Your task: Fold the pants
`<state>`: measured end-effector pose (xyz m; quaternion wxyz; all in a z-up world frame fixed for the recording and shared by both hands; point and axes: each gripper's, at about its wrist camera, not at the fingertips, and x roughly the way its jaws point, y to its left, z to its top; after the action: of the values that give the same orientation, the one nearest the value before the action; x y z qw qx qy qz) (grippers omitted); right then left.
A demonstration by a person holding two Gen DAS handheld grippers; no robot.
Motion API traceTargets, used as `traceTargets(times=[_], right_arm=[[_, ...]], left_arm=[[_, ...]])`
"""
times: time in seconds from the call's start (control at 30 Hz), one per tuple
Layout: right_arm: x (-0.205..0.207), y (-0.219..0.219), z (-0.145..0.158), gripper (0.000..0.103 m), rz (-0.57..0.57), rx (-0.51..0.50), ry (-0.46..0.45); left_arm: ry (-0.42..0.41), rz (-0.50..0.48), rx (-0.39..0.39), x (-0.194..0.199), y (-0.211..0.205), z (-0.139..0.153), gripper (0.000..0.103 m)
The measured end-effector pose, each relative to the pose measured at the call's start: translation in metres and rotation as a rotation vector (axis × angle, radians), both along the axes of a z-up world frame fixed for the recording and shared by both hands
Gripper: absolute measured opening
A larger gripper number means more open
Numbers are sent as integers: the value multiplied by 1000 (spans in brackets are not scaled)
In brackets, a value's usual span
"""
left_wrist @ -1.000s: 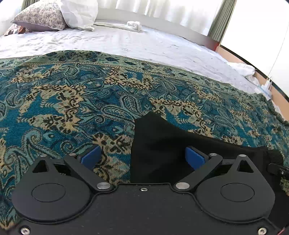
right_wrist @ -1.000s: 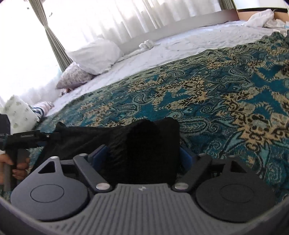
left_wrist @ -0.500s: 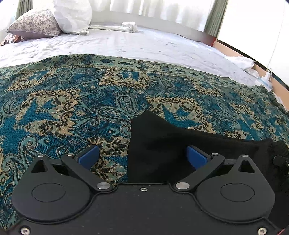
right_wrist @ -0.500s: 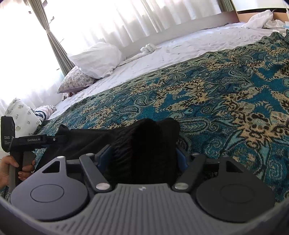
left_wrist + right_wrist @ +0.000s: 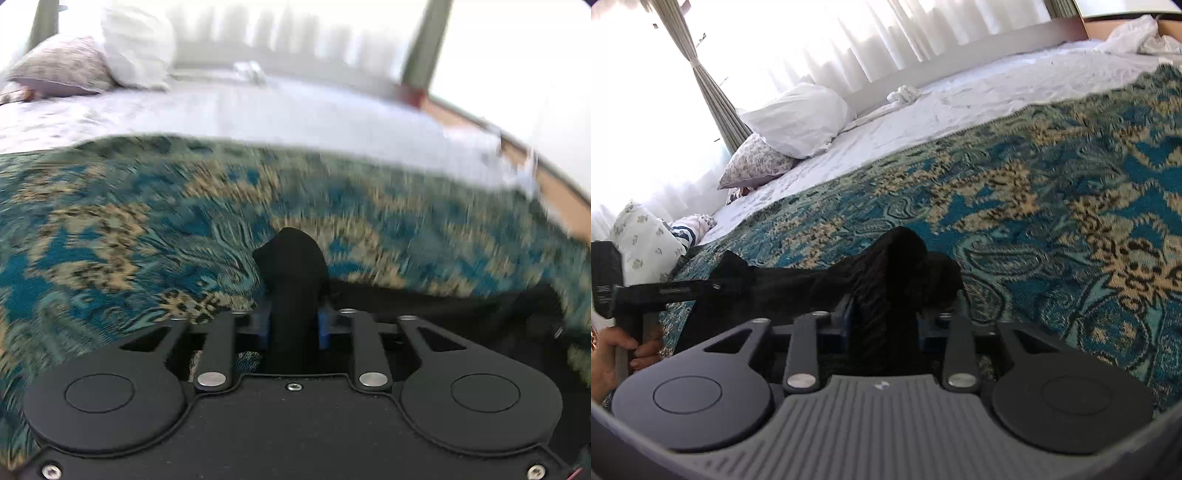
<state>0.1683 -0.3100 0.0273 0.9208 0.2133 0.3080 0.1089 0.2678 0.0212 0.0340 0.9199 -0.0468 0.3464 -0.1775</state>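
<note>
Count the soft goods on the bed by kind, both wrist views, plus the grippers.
Black pants: 1, pinched by both grippers
Patterned teal blanket: 1
White pillow: 1
Floral pillows: 2
Knotted white cloth: 1
Grippers, left gripper and right gripper: 2
Total: 8

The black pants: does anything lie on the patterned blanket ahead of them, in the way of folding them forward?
Nothing visible does. Both the left gripper and the right gripper are shut on the black fabric pants, and the teal paisley blanket ahead shows nothing lying on it.
</note>
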Motion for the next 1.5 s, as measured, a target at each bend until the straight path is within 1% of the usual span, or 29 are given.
traceTargets(times=[0.03,0.07,0.13,0.2,0.23,0.27,0.37,0.43,0.47,0.5,0.53,0.57,0.6,0.67,0.7,0.77,0.8,0.9,0.97,1.0,1.03,1.1,1.17,1.27,1.33,1.4,1.43,1.47,1.5], right_arm=[[0,6,5,33,11,-30,-16],[1,13,10,32,23,-59,-34],[8,24,19,31,43,-86,-64],[22,32,27,31,61,-88,-82],[32,37,29,31,61,-98,-86],[40,41,29,31,65,-106,-85],[63,52,25,30,64,-150,-50],[72,58,14,30,67,-191,-8],[73,59,8,33,72,-204,8],[72,58,4,48,67,-203,17],[70,55,4,52,43,-193,19],[66,51,6,62,20,-166,23],[61,46,9,75,1,-145,24],[48,37,15,80,-30,-118,12],[39,31,17,80,-40,-104,5],[20,21,20,82,-80,-82,16],[11,16,20,82,-89,-72,32],[-17,12,14,82,-89,-47,69],[-30,18,6,81,-83,-59,101],[-37,23,3,79,-81,-70,92],[-43,27,3,70,-83,-82,78],[-52,34,4,46,-112,-87,66],[-60,37,8,36,-143,-89,50],[-68,41,10,35,-161,-116,50],[-68,40,4,39,-171,-129,63],[-71,37,1,41,-197,-101,72],[-73,37,1,44,-209,-97,77],[-75,38,0,54,-219,-102,77],[-78,40,-1,54,-225,-115,67]], left_arm=[[-29,16,-8,-11,4,6,17],[-63,30,2,-20,6,12,17],[-128,67,53,-34,10,20,17],[-155,99,101,-33,14,23,17],[-156,117,121,-31,16,22,17],[-140,136,133,-24,18,21,17],[-84,185,143,-10,21,6,20],[-61,218,161,-4,22,-8,27],[-68,224,171,-4,21,-13,32],[-77,231,180,-4,20,-16,36],[-78,238,189,-5,20,-13,38],[-75,244,200,-5,20,-11,47],[-76,253,221,-10,19,-7,63],[-112,256,275,-22,21,3,79],[-150,249,294,-31,21,8,83],[-207,228,314,-55,23,17,87],[-215,217,309,-67,23,21,88],[-196,190,247,-105,26,23,92],[-167,186,208,-128,26,17,92],[-154,187,201,-138,24,14,92],[-145,190,202,-146,23,10,92],[-116,201,221,-159,19,0,92],[-75,216,234,-167,19,-7,92],[-45,230,179,-177,26,-11,93],[-18,238,136,-180,32,-14,94],[-9,253,110,-179,38,-16,96],[-12,255,108,-180,38,-18,97],[-23,249,115,-181,37,-20,99],[-35,242,124,-182,36,-23,102]])
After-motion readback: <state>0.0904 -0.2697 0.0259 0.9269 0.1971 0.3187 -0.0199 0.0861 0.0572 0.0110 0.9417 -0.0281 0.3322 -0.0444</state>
